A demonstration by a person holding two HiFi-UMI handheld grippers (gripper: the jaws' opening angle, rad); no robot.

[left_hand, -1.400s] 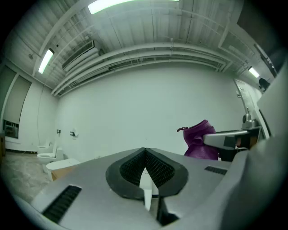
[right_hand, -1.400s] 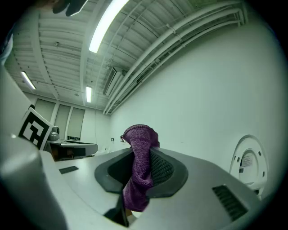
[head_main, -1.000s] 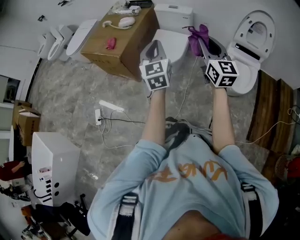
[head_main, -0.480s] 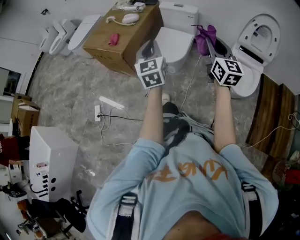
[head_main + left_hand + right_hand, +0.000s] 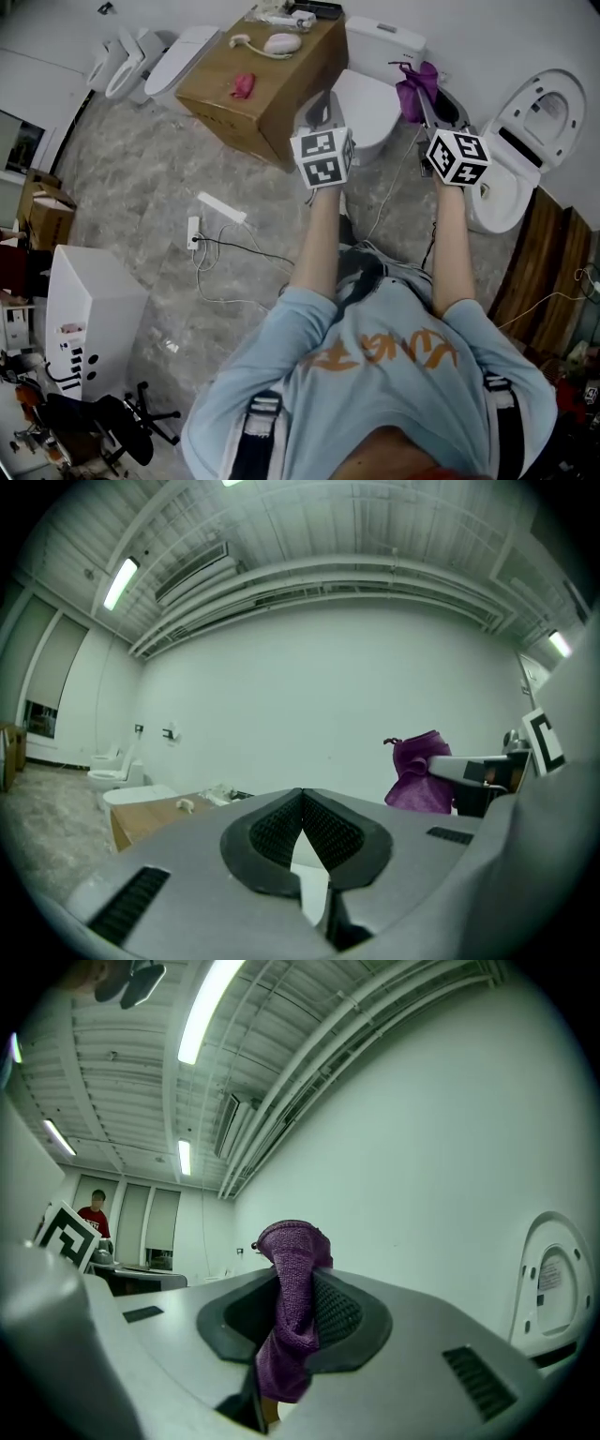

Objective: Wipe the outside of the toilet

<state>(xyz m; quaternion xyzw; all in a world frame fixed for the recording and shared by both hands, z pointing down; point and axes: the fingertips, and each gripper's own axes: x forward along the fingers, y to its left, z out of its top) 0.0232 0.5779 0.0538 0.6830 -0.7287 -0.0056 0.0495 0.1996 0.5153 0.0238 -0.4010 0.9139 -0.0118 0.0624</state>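
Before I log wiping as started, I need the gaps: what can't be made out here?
1. Head view: whether the purple cloth touches the closed toilet; from above, any gap is unreadable.
2. Both gripper views: aimed at the wall, so no cloth contact shows.
3. Head view: items on the cardboard box, too small to name.

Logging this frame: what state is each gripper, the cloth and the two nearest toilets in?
Left gripper: jaws shut, nothing between them.
Right gripper: shut on the purple knitted cloth.
Purple knitted cloth: bunched, sticking up past the jaw tips.
White toilet in the middle: lid down.
White toilet at the right: lid raised.
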